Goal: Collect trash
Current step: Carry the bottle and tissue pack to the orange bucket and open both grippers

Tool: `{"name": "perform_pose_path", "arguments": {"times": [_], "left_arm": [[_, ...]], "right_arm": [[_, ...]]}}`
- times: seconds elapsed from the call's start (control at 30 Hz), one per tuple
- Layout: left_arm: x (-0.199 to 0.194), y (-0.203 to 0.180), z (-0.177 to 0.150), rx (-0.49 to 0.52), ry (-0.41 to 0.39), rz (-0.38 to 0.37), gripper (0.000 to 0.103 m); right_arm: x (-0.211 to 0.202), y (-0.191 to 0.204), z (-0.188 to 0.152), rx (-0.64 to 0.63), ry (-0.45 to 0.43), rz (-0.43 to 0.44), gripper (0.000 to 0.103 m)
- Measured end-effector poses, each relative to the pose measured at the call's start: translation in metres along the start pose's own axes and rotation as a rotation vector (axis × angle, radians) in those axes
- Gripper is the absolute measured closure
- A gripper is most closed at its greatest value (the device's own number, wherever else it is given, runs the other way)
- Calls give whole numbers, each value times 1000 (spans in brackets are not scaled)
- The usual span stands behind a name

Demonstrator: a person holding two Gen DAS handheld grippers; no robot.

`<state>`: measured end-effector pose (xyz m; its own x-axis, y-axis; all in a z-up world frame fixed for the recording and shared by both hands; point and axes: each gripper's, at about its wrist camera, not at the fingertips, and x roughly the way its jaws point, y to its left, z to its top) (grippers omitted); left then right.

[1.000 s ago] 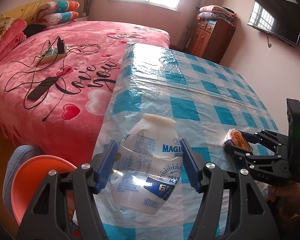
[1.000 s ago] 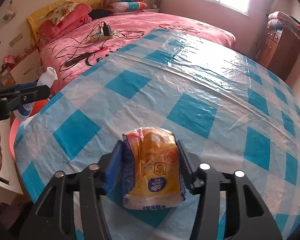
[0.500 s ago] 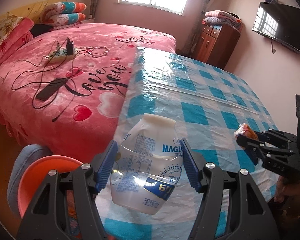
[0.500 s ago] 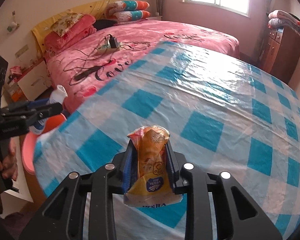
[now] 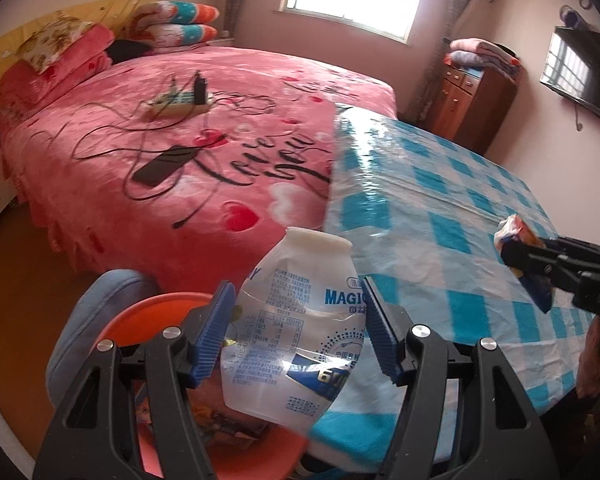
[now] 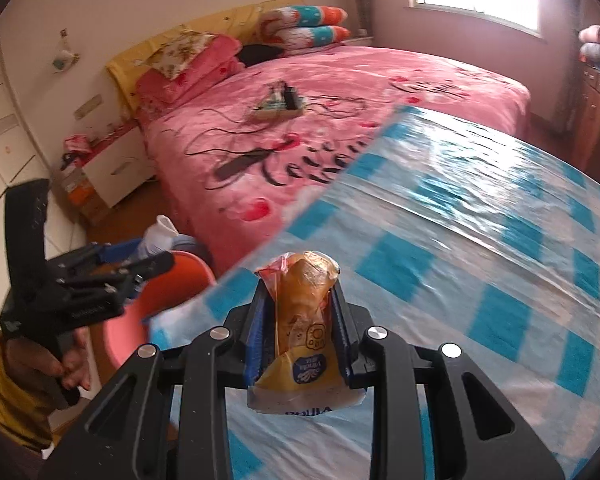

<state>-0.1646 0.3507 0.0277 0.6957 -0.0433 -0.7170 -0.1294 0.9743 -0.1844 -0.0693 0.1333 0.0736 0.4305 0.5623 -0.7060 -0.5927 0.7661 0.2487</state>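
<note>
A crumpled white plastic bottle (image 5: pixel 300 320) with a blue label is held between the blue pads of my left gripper (image 5: pixel 296 292), which is shut on it. It hangs past the table's edge over an orange bin (image 5: pixel 140 320) with wrappers inside. My right gripper (image 6: pixel 298 284) is shut on a squeezed yellow snack wrapper (image 6: pixel 304 320), held above the blue-checked tablecloth (image 6: pixel 460 240) near its left edge. In the right wrist view, the left gripper (image 6: pixel 156 258) with the bottle (image 6: pixel 160 232) sits over the bin (image 6: pixel 172 292). In the left wrist view, the right gripper (image 5: pixel 516 256) carries the wrapper (image 5: pixel 514 228) at the right.
A pink bed (image 5: pixel 180 140) with a power strip, cables and a phone lies beyond the table. A blue-grey stool (image 5: pixel 100 296) stands against the bin. A wooden cabinet (image 5: pixel 476 96) and a wall TV (image 5: pixel 580 72) are at the back right. A hand (image 6: pixel 60 368) holds the left gripper.
The right gripper closed tight on the wrapper, lifted it off the cloth and carried it left toward the table edge. The left gripper moved left with the bottle, out over the bin.
</note>
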Motion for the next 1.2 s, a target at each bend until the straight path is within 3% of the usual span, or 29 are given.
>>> {"name": "perform_pose_path", "arguments": {"times": [0.5,0.87,1.2], "left_arm": [[-7,70,-36,-115,42,108,39],[2,96,-59,-157,83,157,39],[16,109,-73,-179,124,183,39]], "right_arm": [[57,90,18,-69,93,200,72],[97,133,6,-106,174,278,72],[122,144,-4,-104,227,295,72]]}}
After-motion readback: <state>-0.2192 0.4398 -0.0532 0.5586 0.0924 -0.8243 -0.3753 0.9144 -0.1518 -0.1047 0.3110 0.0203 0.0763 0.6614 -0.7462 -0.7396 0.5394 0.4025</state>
